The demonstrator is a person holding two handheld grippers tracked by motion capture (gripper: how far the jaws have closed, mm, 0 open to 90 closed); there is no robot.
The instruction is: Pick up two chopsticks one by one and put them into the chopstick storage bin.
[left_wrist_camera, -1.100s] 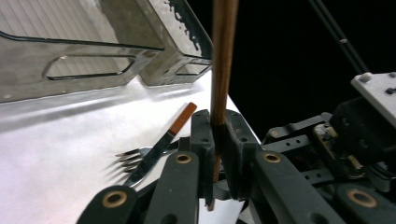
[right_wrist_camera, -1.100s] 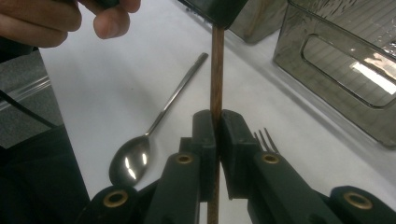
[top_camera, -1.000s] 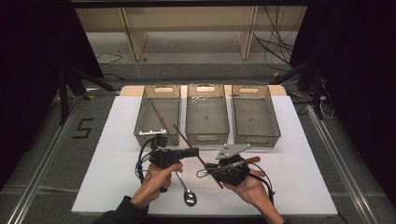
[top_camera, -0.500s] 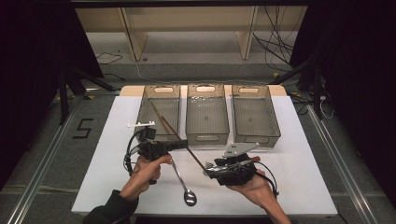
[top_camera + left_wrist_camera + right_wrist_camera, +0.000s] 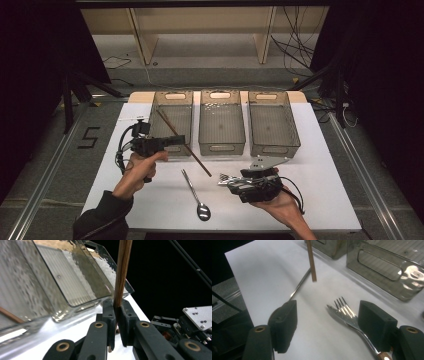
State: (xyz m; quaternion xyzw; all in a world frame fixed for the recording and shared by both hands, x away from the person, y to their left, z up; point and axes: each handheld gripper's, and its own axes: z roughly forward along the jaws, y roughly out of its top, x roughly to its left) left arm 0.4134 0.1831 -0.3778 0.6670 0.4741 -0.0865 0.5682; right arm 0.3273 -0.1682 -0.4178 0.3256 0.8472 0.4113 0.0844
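Tongs on the left (image 5: 116, 315) are clamped on a brown wooden chopstick (image 5: 183, 143), their two black jaws pressed against it from either side. In the high view the left hand (image 5: 137, 172) holds that tool above the desk (image 5: 325, 200), just in front of the left bin (image 5: 171, 122); the chopstick runs at a slant from over that bin down toward the middle of the desk, its lower end clear of the surface near the spoon's handle. Through the left gripper view the stick (image 5: 122, 272) rises straight up out of the jaws, with the clear bins behind it and the other tool at lower right.

The right tongs (image 5: 327, 322) stand wide apart — nothing is pinched between them. A fork (image 5: 347, 312) lies on the white desk in the gap, close to the right-hand jaw, its tines pointing away from the camera. Beyond it the chopstick's lower end (image 5: 311, 262) hangs in front of the spoon's thin handle (image 5: 299, 285). The right hand (image 5: 280, 202) holds this tool low at the near edge of the desk.

A spoon (image 5: 195, 196) lies on the desk between the two hands, bowl toward the person. Three clear bins sit side by side at the far side: the left one, the middle bin (image 5: 222, 125) and the right bin (image 5: 272, 122). One more brown stick (image 5: 10, 315) lies in the left bin.
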